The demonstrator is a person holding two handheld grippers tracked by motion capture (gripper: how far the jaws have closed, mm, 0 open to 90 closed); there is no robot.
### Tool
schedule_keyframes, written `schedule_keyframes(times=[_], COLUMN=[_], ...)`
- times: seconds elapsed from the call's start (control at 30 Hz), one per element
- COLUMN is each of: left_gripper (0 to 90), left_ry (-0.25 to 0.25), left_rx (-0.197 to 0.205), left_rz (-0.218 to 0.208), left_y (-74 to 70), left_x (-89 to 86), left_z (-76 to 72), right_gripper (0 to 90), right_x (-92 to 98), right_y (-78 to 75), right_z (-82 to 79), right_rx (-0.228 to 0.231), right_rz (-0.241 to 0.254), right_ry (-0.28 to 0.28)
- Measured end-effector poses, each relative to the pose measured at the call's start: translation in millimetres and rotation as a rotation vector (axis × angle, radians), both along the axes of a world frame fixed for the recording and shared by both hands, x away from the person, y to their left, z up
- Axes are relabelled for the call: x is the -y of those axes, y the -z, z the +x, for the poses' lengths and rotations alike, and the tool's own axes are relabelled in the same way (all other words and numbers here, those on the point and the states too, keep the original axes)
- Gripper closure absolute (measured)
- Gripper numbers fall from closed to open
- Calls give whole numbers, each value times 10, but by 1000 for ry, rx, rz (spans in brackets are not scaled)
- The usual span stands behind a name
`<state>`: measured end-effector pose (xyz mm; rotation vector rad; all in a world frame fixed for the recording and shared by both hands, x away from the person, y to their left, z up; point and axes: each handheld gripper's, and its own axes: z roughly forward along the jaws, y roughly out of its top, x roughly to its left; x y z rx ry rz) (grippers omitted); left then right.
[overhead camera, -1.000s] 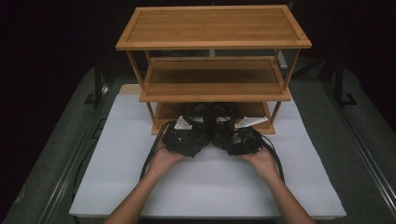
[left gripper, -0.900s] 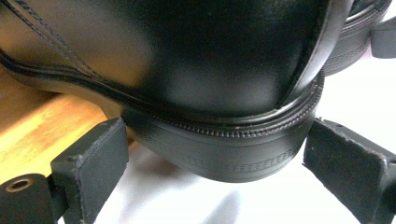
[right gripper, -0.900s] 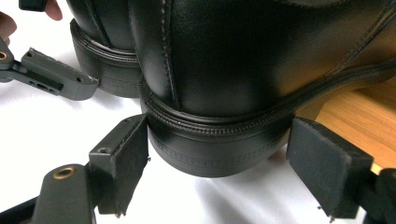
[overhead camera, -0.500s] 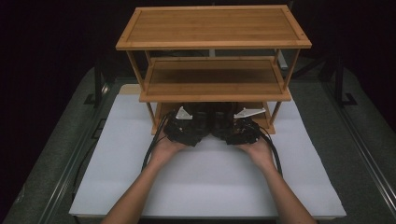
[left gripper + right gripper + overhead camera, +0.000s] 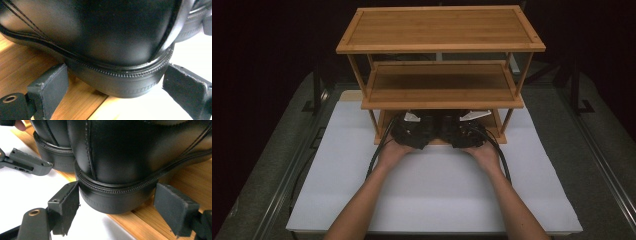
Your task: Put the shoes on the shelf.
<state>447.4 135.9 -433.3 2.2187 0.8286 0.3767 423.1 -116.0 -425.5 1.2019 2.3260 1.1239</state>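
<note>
high view rack (image 5: pixel 439 102), gripper views black shoe heels (image 5: pixel 120 82) (image 5: pixel 112 200)

Two black leather shoes stand side by side, heels outward, on the bottom shelf (image 5: pixel 497 131) of the bamboo rack. The left shoe (image 5: pixel 105 32) and the right shoe (image 5: pixel 130 155) are glossy, with stitched welts and thick black soles overhanging the shelf's front edge.

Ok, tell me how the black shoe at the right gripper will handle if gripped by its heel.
The black shoe looks stiff at the heel, so it probably won't fold. Its glossy leather may slip; the ridged sole edge likely grips better. It will probably feel toe-heavy.
</note>
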Motion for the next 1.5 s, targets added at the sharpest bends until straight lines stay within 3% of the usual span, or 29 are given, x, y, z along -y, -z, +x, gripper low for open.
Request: schedule_keyframes(times=[0.13, 0.2, 0.23, 0.27, 0.3, 0.33, 0.37, 0.47, 0.77, 0.83, 0.87, 0.97, 1.0, 1.03, 1.07, 1.1, 1.13, 1.2, 1.23, 1.33, 1.43, 1.5], left_gripper=[63, 63, 62, 62, 62, 62, 62, 62, 58, 57, 57, 55, 54, 53, 54, 55, 56, 55, 55, 55, 55, 55], left_ry=[-14, -53, -14, -37, 36, -14, 87, 163, 253, 164, 179, 149, 150, 142, 140, 226, 144, 93, -20, -26, -8, -3], left_rx=[2, -30, -3, -16, 37, -3, 78, 134, 196, 128, 139, 113, 112, 104, 103, 170, 113, 68, -28, -11, -27, -23], left_rz=[0, -14, 19, 2, 56, 18, 99, 162, 217, 148, 161, 133, 131, 125, 124, 188, 122, 65, -32, -21, -32, -5], left_y=[37, 65, 68, 87, 82, 104, 79, 70, 51, 96, 89, 107, 107, 107, 105, 54, 77, 70, 92, 13, -55, -91], left_x=[3, 31, 16, 34, 2, 33, -16, -38, -73, -50, -55, -52, -55, -54, -56, -93, -84, -98, -45, -68, -91, -102], left_z=[28, 2, 38, 24, 95, 54, 151, 230, 325, 248, 261, 237, 241, 230, 225, 295, 218, 165, 50, -7, -87, -153], right_gripper=[211, 211, 211, 211, 211, 211, 211, 210, 209, 206, 204, 198, 196, 198, 200, 199, 189, 156, 148, 133, 120, 106], right_x=[-21, -34, -38, -20, -8, -21, -21, -25, 8, 9, 9, 4, -6, -2, 21, 28, 52, 85, 98, 113, 156, 172], right_y=[54, 70, 76, 87, 94, 105, 110, 121, 167, 167, 167, 168, 159, 153, 149, 140, 125, 89, 73, 13, -19, -30], right_z=[29, 37, 41, 60, 70, 80, 89, 101, 129, 130, 130, 126, 106, 104, 115, 108, 110, 92, 82, 14, -40, -89], right_rx=[4, -1, -4, 15, 18, 17, 15, 11, -4, -7, -7, -17, -54, -63, -37, -35, -19, -30, -25, -46, -14, -9], right_rz=[-21, -23, -28, -56, -73, -77, -80, -86, -58, -57, -57, -38, -26, -23, -24, -18, -12, 1, -1, 15, 12, -1], right_ry=[5, 5, 3, -18, -29, -8, -9, -8, -12, -11, -11, -3, 18, 20, 4, 7, 1, 14, 13, 17, 15, 22])
